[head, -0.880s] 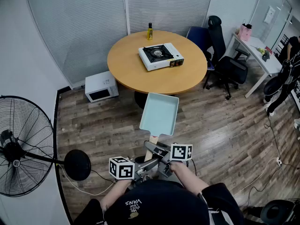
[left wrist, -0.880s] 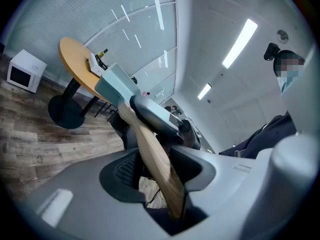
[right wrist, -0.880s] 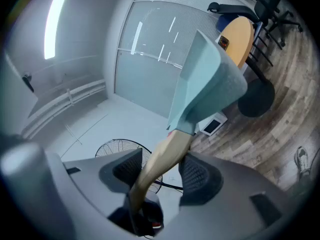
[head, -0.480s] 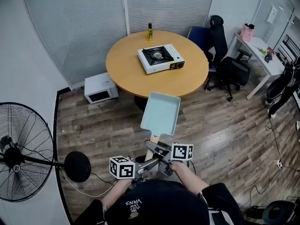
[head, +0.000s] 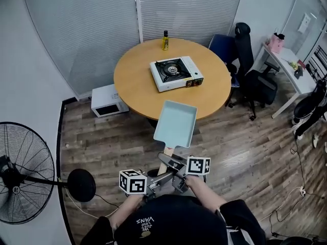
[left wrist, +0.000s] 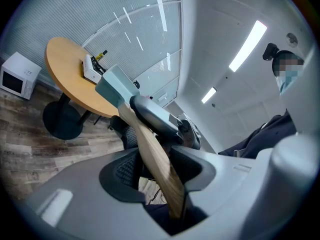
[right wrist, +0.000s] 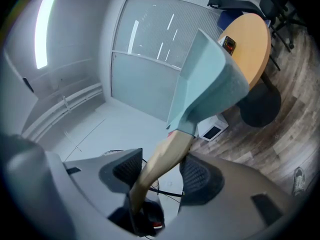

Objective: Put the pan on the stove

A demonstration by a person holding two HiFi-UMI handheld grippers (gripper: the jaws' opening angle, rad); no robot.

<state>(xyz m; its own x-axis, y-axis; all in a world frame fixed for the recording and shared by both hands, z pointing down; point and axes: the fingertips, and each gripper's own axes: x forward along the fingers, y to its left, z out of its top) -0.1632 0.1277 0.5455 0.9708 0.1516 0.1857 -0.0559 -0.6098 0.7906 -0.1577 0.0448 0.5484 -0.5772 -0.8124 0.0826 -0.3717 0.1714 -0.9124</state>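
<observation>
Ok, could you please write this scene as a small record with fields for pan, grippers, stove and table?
pan: light teal, rectangular, in the air
wooden handle: points toward the person
left gripper: jaws shut on the handle
right gripper: jaws shut on the handle
stove: on the round table, burner bare
bottle: at the table's far edge
status: pan not yet on stove

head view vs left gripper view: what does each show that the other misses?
Head view only: the fan and the white desk at right. Left gripper view only: ceiling lights, and the left gripper closed on the wooden handle of the pan. Both: pan, stove, round table, microwave, bottle.
</observation>
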